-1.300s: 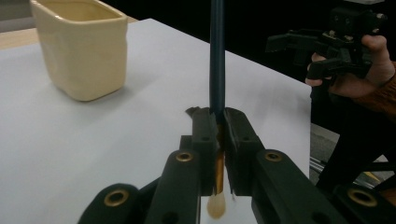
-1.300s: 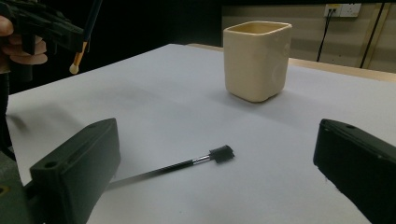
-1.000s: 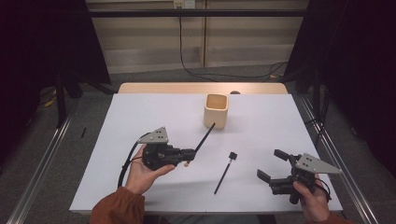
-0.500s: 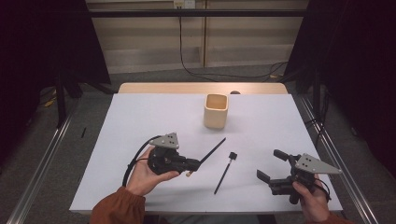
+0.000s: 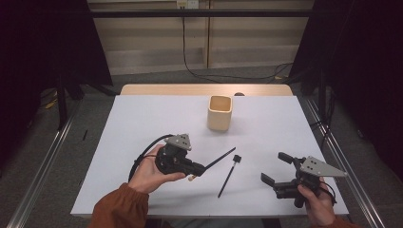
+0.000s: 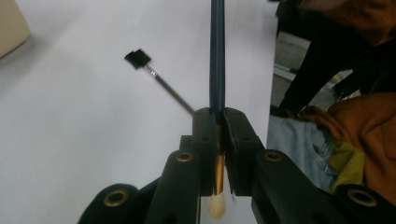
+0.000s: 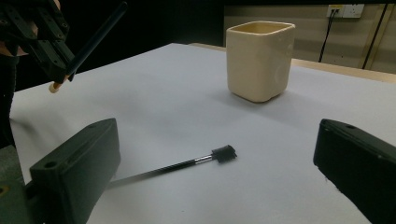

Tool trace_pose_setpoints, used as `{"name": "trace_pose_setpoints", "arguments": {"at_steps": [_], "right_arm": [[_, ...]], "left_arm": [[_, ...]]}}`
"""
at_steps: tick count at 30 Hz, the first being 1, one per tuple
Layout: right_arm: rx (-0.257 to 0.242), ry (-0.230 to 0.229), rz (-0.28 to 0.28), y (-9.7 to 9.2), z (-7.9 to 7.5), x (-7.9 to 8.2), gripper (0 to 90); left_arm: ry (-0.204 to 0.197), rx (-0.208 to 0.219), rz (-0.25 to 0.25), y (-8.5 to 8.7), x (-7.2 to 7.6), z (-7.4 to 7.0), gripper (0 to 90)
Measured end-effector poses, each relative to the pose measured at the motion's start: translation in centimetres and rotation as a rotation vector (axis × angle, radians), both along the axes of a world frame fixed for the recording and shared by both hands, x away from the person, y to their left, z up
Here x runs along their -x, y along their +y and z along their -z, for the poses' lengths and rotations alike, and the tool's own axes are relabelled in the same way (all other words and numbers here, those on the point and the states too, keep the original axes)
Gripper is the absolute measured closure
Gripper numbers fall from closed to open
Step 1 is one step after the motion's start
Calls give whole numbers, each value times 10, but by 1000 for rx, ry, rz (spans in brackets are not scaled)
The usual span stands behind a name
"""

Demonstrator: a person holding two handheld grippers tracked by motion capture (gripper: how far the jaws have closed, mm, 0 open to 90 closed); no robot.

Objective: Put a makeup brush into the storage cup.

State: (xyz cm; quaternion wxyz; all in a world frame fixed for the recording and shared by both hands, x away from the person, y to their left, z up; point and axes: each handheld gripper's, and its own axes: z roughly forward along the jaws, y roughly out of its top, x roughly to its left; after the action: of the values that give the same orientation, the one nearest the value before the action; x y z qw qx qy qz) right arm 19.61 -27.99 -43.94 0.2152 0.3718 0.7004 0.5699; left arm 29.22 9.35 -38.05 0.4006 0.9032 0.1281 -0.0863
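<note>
My left gripper [image 5: 198,169] is shut on a slim make-up brush [image 5: 219,158] at the gold ferrule, with the pale bristle tip [image 5: 191,178] sticking out behind. The dark handle points right and away, held off the white table. In the left gripper view the jaws [image 6: 218,128] pinch the brush [image 6: 217,56]. A second black brush [image 5: 227,176] lies flat between the two grippers; it also appears as the lying brush [image 6: 161,84] and the lying brush [image 7: 187,163]. My right gripper [image 5: 274,167] rests open at the front right, its jaws spread wide around nothing [image 7: 219,140].
A cream square cup [image 5: 219,112] stands upright at the table's far middle, also seen as the cup [image 7: 259,60]. The white table top [image 5: 142,123] ends near both hands at the front. Metal rails run along both sides on the floor.
The left hand has shifted a little right and toward the person. The held brush's handle has swung down from pointing at the cup to a flatter line. The right gripper stayed put.
</note>
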Motion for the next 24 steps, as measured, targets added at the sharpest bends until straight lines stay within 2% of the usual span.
{"name": "trace_pose_setpoints", "arguments": {"at_steps": [4, 5, 9, 17, 24], "right_arm": [[3, -1, -4, 1, 0, 0, 0], [3, 0, -4, 0, 0, 0, 0], [2, 1, -4, 0, 0, 0, 0], [3, 2, -6, 0, 0, 0, 0], [4, 5, -6, 0, 1, 0, 0]], "left_arm": [[10, -52, 20, -1, -5, -1, 838], [3, -73, 23, -2, -6, -1, 838], [11, -99, 46, -4, -7, -2, 838], [22, -203, 79, -8, -9, 2, 838], [13, -282, 111, -12, -12, 3, 838]]}}
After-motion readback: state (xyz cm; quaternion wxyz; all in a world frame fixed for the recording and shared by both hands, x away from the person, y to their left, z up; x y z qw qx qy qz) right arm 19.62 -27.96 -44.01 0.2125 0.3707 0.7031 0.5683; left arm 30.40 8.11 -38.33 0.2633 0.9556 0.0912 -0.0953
